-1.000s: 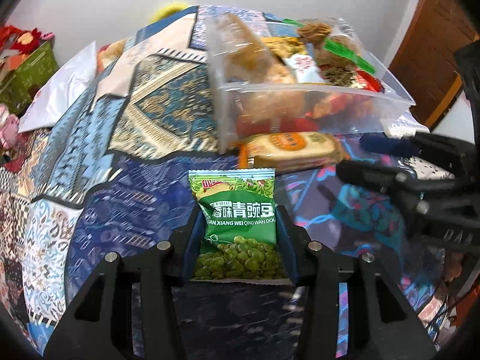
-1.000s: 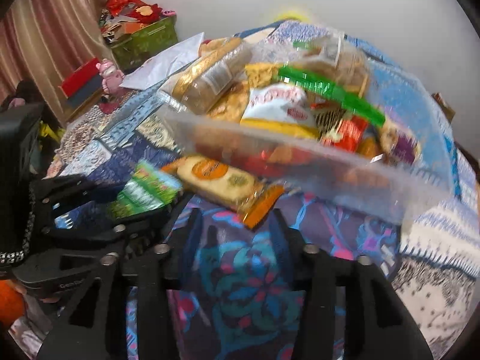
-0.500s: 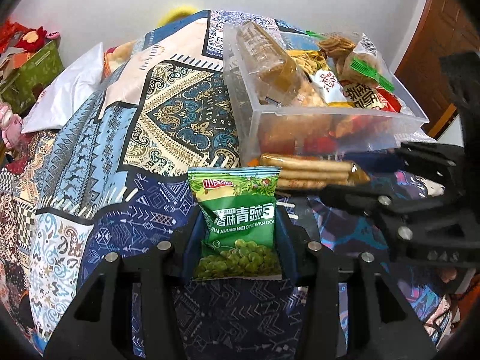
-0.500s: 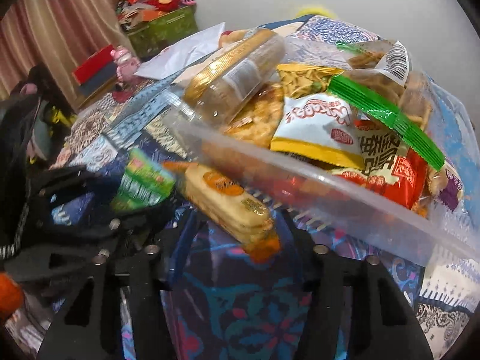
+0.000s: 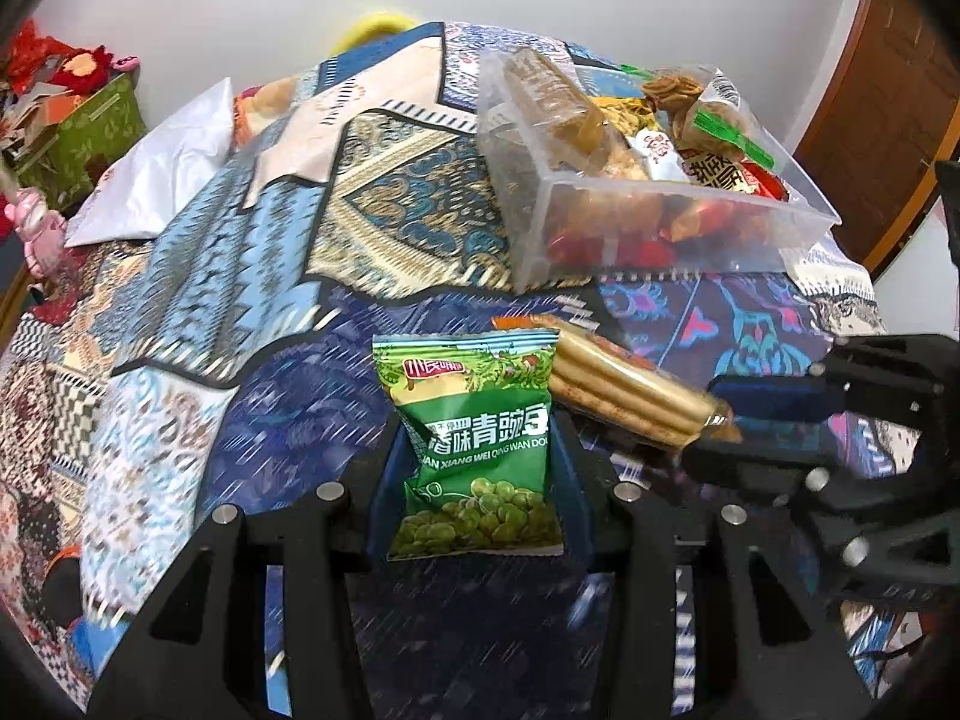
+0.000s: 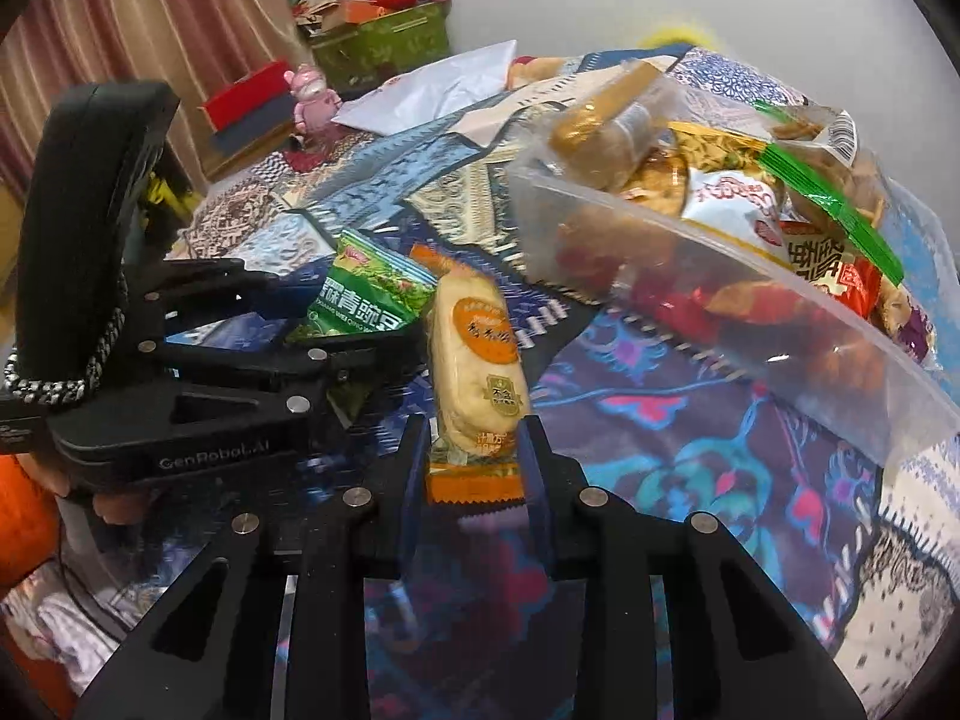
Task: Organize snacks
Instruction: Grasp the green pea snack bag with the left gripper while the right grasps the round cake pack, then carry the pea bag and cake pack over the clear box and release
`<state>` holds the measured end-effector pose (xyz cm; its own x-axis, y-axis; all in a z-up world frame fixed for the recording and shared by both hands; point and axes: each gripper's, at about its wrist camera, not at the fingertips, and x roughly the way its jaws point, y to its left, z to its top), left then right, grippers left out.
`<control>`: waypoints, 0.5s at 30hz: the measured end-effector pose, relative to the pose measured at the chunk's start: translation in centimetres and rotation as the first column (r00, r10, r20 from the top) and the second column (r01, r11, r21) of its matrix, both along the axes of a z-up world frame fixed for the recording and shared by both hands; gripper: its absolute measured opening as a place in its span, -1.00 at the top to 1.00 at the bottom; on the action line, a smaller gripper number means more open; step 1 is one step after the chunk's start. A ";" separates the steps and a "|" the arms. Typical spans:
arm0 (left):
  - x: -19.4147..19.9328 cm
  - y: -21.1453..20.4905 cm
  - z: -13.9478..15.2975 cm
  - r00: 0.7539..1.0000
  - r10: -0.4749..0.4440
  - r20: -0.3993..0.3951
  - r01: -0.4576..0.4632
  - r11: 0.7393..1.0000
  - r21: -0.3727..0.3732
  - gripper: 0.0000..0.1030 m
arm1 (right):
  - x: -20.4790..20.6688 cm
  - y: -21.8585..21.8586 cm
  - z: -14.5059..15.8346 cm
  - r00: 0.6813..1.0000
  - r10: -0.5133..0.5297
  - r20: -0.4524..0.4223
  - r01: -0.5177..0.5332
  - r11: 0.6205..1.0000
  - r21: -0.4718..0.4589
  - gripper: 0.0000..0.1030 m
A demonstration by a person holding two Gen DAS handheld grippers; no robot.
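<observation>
Patchwork bedspread (image 5: 384, 228) in blues and golds covered what looked like a bed, with a plain white wall behind and a brown wooden door (image 5: 888, 102) off to the right in the left wrist view. The left gripper (image 5: 480, 480) was clenched on a green pea packet (image 5: 474, 438), pinched low down so most of the bag stuck up floppy. A clear plastic bin (image 5: 660, 228), already heaped with snacks, sat farther back on the bedspread. My worry was the bin being so full that a slippery packet dropped on top could slide right back off onto the bed.

Over in the right wrist view, pink curtains (image 6: 120, 30) and a green box (image 6: 384, 42) of clutter sat behind. The right gripper (image 6: 474, 468) was clamped on the crimped orange end of a cracker pack (image 6: 474, 360), which stood up tilted. Holding just that thin seal seemed risky: the pack could swing or slip out. The two grippers were also close together, so a bump looked possible.
</observation>
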<state>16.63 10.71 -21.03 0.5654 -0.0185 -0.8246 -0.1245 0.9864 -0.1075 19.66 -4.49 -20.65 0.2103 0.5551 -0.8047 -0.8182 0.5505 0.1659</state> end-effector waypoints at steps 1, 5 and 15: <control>-0.5 0.2 0.0 1.000 0.005 -0.003 -0.005 1.000 0.002 0.12 | -0.1 0.1 0.2 1.000 -0.007 -0.011 0.007 1.000 0.006 0.38; -1.9 0.6 0.1 1.000 0.013 -0.005 -0.013 1.000 0.003 0.12 | 0.4 0.9 0.7 1.000 -0.029 -0.007 0.029 0.999 0.019 0.01; -2.8 1.7 0.0 0.999 0.048 -0.006 -0.048 0.999 0.001 0.15 | 1.0 4.4 -1.5 0.999 0.002 -0.038 -0.003 1.000 -0.026 0.04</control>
